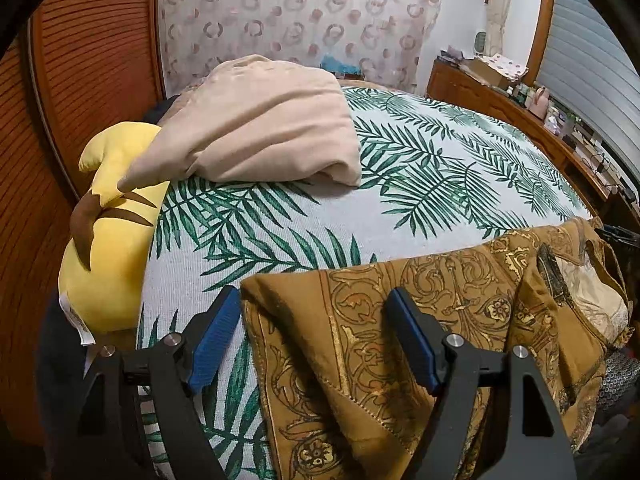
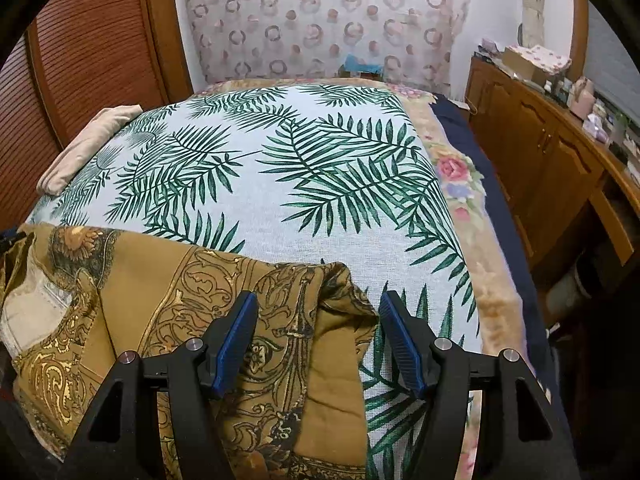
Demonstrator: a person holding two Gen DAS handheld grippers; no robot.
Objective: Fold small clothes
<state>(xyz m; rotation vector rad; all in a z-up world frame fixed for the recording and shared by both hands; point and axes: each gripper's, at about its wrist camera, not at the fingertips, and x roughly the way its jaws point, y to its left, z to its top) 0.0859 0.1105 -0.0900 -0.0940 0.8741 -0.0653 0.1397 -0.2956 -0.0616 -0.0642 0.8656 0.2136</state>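
brown patterned garment (image 1: 400,344): 1, lower right of the left wrist view | folded beige cloth (image 1: 264,128): 1, upper left | yellow plush toy (image 1: 108,248): 1, left edge | leaf-print bedspread (image 2: 280,168): 1, centre | grippers: 2, left gripper (image 1: 312,332), right gripper (image 2: 318,332), lower centre

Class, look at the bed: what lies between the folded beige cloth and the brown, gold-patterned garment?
Only bare palm-leaf bedspread separates the folded beige cloth from the brown gold-patterned garment; the left wrist view shows it best.

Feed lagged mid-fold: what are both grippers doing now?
Left gripper: open, holding nothing, garment edge between its jaws.
Right gripper: open, holding nothing, garment corner between its jaws.
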